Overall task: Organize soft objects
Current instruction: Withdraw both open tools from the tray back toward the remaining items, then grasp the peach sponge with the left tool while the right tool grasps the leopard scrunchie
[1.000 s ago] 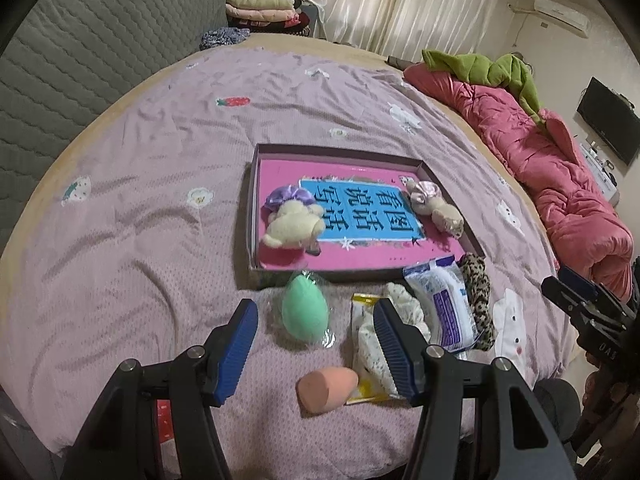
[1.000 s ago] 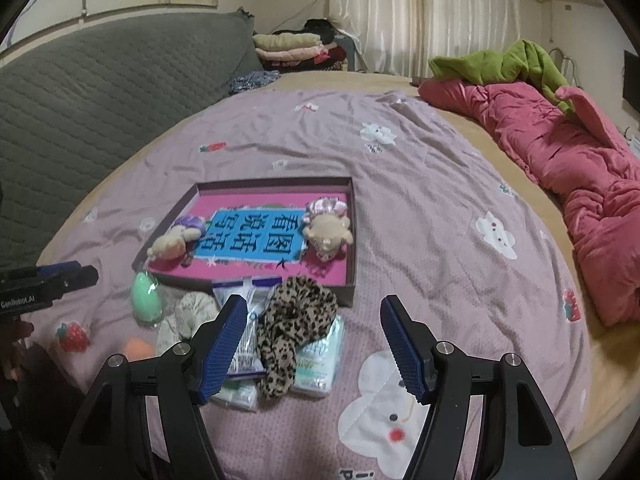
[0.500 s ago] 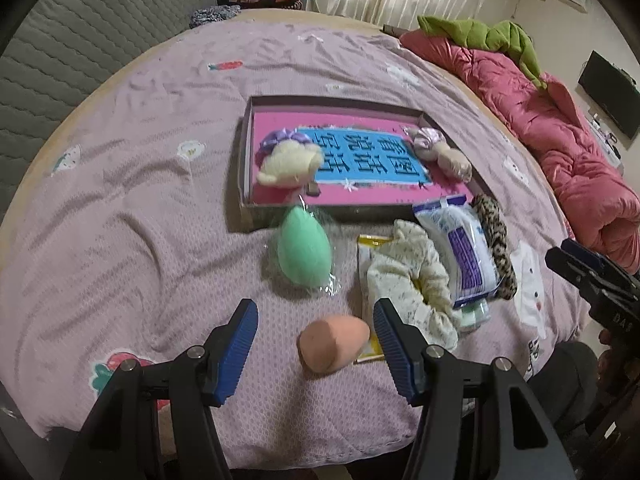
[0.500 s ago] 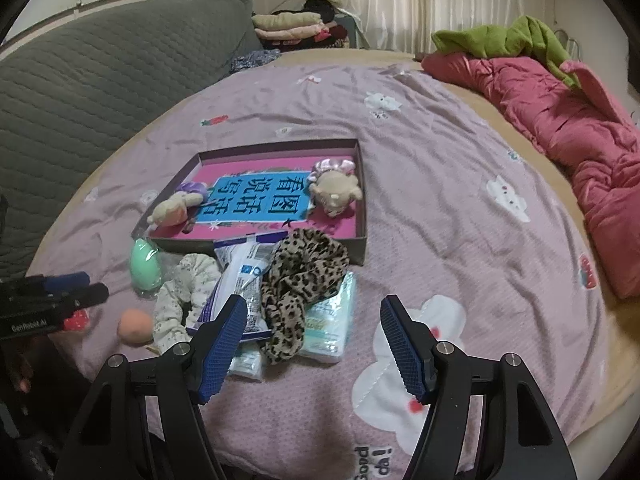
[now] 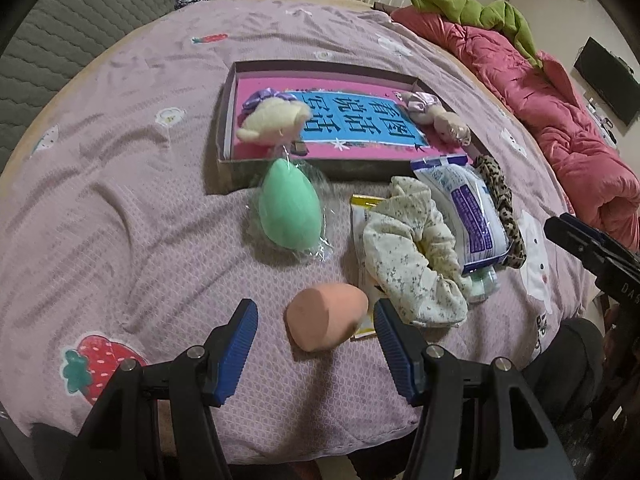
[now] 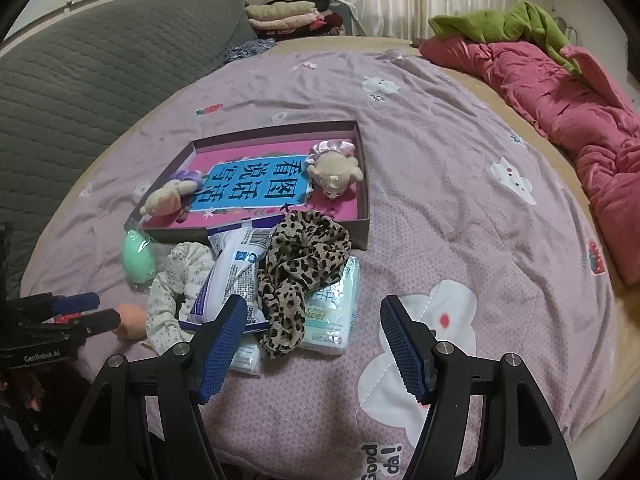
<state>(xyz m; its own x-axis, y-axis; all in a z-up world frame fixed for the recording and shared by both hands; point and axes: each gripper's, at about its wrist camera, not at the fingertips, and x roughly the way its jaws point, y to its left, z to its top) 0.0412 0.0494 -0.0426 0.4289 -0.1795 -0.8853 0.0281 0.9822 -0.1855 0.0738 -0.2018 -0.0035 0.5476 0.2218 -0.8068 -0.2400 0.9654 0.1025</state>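
Peach sponge [image 5: 326, 316] sits between the spread fingers of the left claw [image 5: 314, 338]: advance toward 12 o'clock, squeeze gently; right claw [image 6: 312, 340] gapes idle.

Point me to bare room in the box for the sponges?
Free: the box floor's blue centre, between the purple-bow plush and pink-bow plush. Also open bedspread left of the green sponge. Crowded: scrunchies and packets piled against the box's front wall, right of the orange sponge.
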